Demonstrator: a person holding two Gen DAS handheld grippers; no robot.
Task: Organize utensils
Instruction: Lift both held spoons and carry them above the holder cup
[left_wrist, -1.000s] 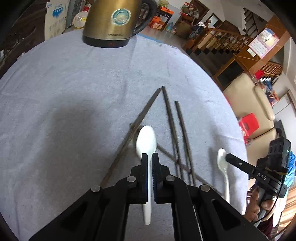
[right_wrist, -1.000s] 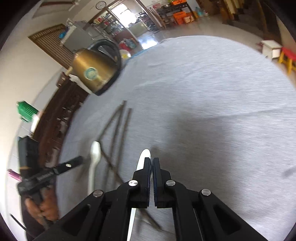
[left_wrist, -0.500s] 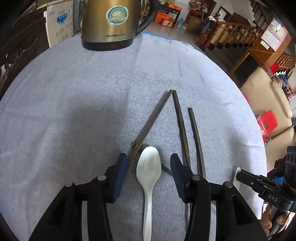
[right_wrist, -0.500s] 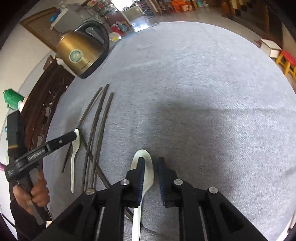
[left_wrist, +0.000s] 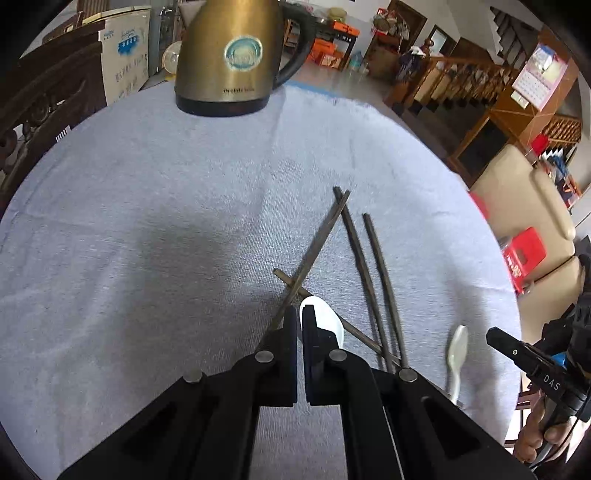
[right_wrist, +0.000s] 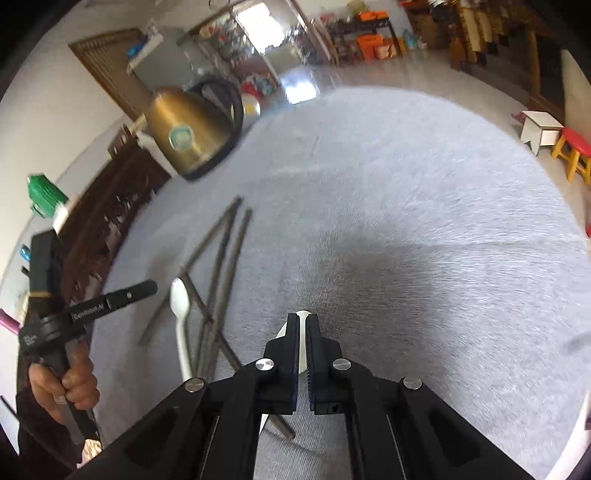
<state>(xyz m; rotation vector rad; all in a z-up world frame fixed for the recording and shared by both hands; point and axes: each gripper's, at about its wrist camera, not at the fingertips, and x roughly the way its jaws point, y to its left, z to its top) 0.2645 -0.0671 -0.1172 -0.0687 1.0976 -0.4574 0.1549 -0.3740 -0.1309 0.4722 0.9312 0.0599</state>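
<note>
Two white spoons lie on the grey cloth among dark chopsticks. The left gripper has just been closing, jaws now together w/ nothing between (one spoon lies partly under its tips). The right gripper has also just been closing and is empty; the other spoon lies beneath it. A kettle stands at the far edge.

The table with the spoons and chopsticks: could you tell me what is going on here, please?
A person is tidying utensils with a handheld gripper in each hand. The left gripper and right gripper are both shut with nothing between their jaws. One white spoon lies on the grey cloth by the left gripper, the other spoon near the right. Four dark chopsticks lie between them, partly crossed. A brass kettle stands at the far edge.
</note>
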